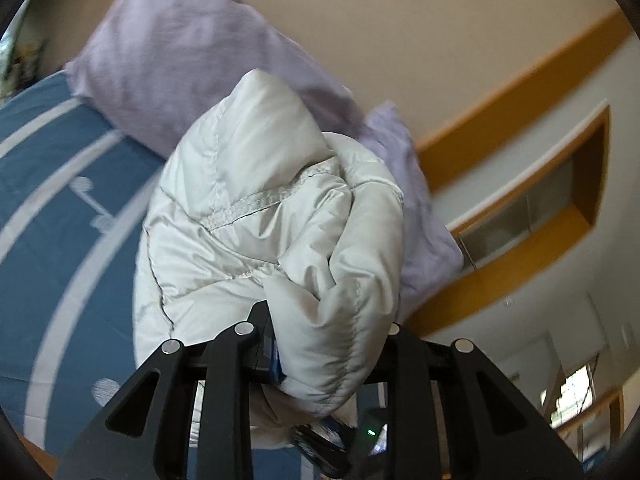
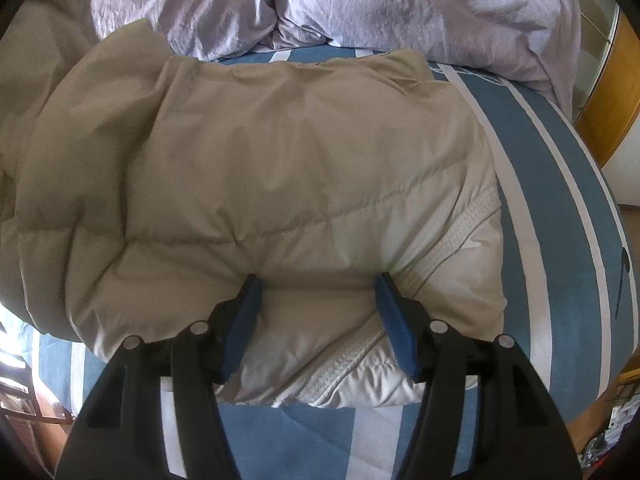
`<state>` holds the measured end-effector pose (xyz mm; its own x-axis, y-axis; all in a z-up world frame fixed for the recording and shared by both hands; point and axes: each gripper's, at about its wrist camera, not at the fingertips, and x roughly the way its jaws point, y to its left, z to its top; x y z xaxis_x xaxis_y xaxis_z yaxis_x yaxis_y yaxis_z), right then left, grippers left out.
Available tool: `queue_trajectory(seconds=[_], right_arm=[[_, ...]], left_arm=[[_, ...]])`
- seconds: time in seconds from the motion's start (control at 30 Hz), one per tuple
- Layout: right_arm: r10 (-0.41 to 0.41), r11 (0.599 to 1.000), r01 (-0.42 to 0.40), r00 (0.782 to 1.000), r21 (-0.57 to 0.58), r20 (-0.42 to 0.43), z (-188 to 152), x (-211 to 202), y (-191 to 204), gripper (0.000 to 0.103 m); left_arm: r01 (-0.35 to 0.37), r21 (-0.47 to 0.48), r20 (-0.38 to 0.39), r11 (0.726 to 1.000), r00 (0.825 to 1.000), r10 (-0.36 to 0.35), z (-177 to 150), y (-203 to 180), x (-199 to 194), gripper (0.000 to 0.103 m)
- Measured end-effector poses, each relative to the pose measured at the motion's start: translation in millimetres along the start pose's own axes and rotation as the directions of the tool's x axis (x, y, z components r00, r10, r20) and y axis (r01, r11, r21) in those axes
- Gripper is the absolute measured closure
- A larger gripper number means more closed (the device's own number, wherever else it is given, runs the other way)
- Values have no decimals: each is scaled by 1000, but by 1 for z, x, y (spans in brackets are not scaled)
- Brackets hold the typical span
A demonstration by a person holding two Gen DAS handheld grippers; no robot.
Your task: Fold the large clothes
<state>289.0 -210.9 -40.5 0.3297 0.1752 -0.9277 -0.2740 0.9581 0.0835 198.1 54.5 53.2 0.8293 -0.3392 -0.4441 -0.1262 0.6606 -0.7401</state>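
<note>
A pale beige quilted puffer jacket [image 2: 260,168] lies on the bed [image 2: 560,208], its body spread across the blue striped cover. My right gripper [image 2: 318,280] is open, its blue-padded fingers [image 2: 244,320] pressed against the jacket's near hem edge, straddling a fold of it. In the left wrist view my left gripper [image 1: 320,344] is shut on a bunched part of the jacket [image 1: 272,216] and holds it raised above the bed, so the fabric hides the fingertips.
Lilac pillows [image 2: 400,4] lie at the head of the bed, also in the left wrist view [image 1: 192,56]. A beige wall with orange wooden trim [image 1: 520,92] and a recessed shelf stands behind. The floor shows at the right of the bed [image 2: 624,420].
</note>
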Motion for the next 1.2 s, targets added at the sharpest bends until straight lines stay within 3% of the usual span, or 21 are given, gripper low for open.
queue_trajectory(seconds=[0.2,0.63,1.03,1.2], right_arm=[[11,1000,-11,1000,-1,6,-2,0,-4,43],[73,997,-73,997,3,25,-5,-5,-16,43],[98,995,-100,987,13,128,-30,-40,-48,44],[70,997,-75,988,32,136,-37,-49,-62,44]], left_arm=[[38,94,-85,995,996,-30,-25,-36,26,79],[56,160,-240,986,971,-16,-59,-64,88,79],[45,308,-356,950,932,72,-103,-90,135,79],[54,369,-421,928,900,115,-130,-95,158,79]])
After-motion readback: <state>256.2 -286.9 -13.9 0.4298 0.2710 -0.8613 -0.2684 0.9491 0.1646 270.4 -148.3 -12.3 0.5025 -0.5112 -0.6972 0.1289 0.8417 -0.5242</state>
